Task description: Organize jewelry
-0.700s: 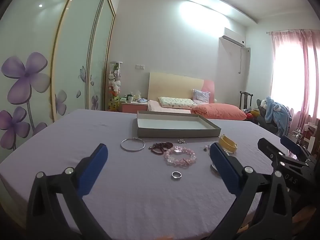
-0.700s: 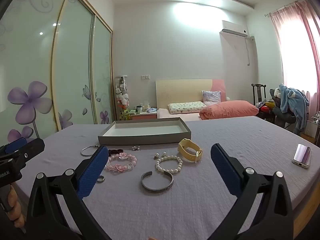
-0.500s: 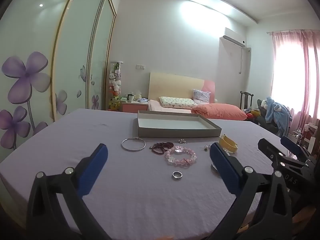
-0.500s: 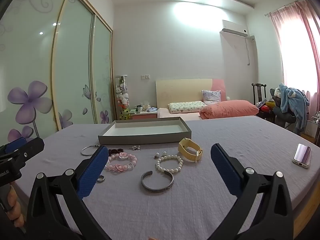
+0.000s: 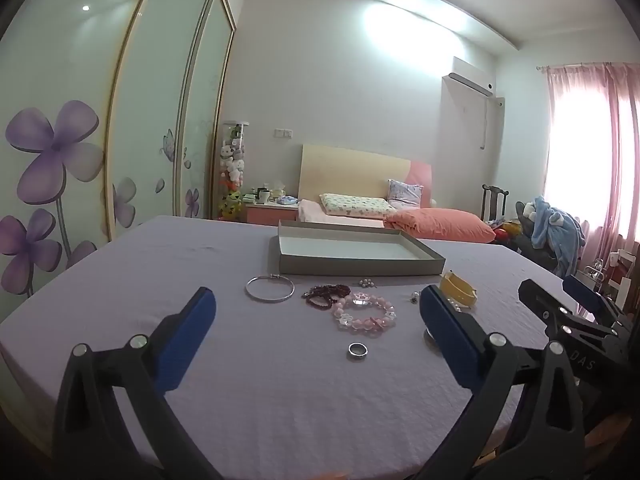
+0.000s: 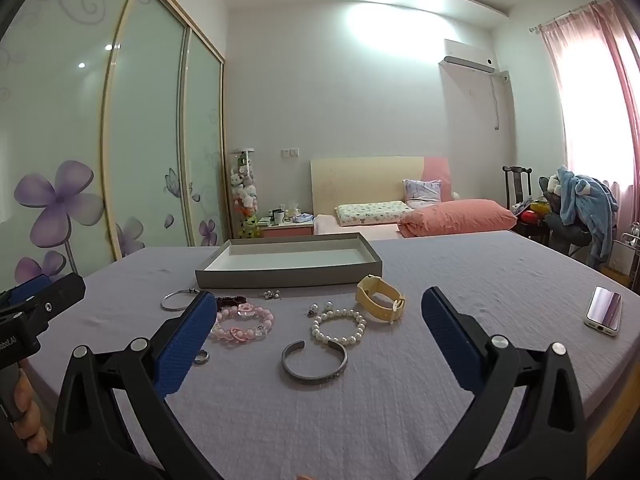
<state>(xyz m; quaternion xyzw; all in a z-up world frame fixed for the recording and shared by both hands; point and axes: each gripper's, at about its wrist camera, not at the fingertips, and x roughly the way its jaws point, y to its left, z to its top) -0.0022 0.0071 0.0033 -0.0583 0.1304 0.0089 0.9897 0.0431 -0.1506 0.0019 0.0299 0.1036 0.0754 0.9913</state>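
Jewelry lies on a lilac cloth in front of a shallow grey box (image 6: 288, 275) with a white inside. In the right wrist view: a grey cuff (image 6: 314, 361), a pearl bracelet (image 6: 339, 326), a yellow watch (image 6: 380, 298), a pink bead bracelet (image 6: 242, 325), a thin silver bangle (image 6: 176, 301), a ring (image 6: 201, 357). In the left wrist view: the bangle (image 5: 269, 288), a dark red bead bracelet (image 5: 326, 294), the pink bracelet (image 5: 365, 314), the ring (image 5: 357, 350), the box (image 5: 360, 267). My left gripper (image 5: 316, 322) and right gripper (image 6: 316, 324) are open and empty, held above the near table edge.
A phone (image 6: 604, 311) lies at the table's right side. Small earrings (image 6: 271, 294) lie near the box. The right gripper shows at the right of the left wrist view (image 5: 576, 320). A bed, nightstand and wardrobe stand beyond the table.
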